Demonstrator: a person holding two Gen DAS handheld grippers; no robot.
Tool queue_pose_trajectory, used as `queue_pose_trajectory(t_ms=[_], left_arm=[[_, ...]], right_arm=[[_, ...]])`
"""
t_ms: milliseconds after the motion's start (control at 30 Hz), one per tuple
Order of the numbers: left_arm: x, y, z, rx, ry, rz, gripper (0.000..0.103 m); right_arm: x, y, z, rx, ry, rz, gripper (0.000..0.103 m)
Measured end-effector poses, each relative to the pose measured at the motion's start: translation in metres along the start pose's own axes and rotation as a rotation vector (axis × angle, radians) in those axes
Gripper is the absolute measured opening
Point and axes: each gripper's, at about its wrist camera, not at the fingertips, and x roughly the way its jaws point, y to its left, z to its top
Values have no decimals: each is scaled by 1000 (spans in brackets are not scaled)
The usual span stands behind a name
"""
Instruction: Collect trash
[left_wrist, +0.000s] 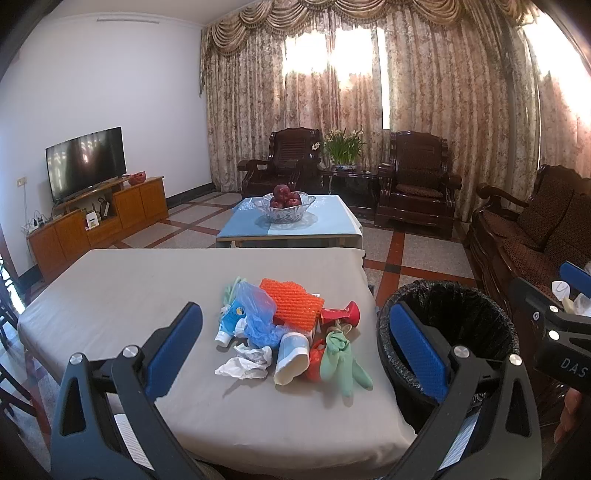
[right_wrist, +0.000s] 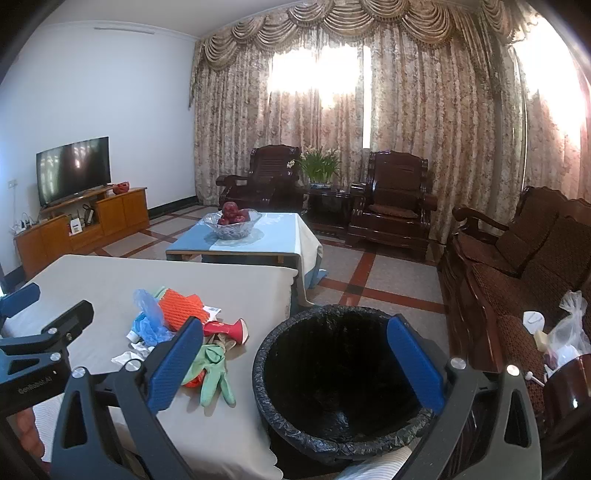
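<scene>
A pile of trash lies on the grey-covered table (left_wrist: 110, 295): an orange foam net (left_wrist: 291, 302), a blue plastic bag (left_wrist: 258, 314), a green rubber glove (left_wrist: 341, 354), a white cup (left_wrist: 291, 356), crumpled white paper (left_wrist: 245, 363), a blue tube (left_wrist: 231, 321) and a red item (left_wrist: 341, 314). A black-lined trash bin (left_wrist: 450, 306) stands right of the table. My left gripper (left_wrist: 295, 339) is open and empty, above the table's near side facing the pile. My right gripper (right_wrist: 295, 362) is open and empty above the bin (right_wrist: 343, 369); the glove (right_wrist: 212, 373) lies to its left.
A low table (left_wrist: 291, 225) with blue cloth and a glass bowl of red fruit (left_wrist: 284, 206) stands beyond. Dark wooden armchairs (left_wrist: 417, 177) and a sofa (right_wrist: 517, 266) line the far and right sides. A TV (left_wrist: 86, 162) on a cabinet is at left.
</scene>
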Motion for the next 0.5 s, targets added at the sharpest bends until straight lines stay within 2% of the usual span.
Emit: queue_pose_trajectory(t_ms=[500], left_arm=[[0,-2,-5,-3,5,6,98]], right_arm=[[0,1,2,-2,4,-1,97]])
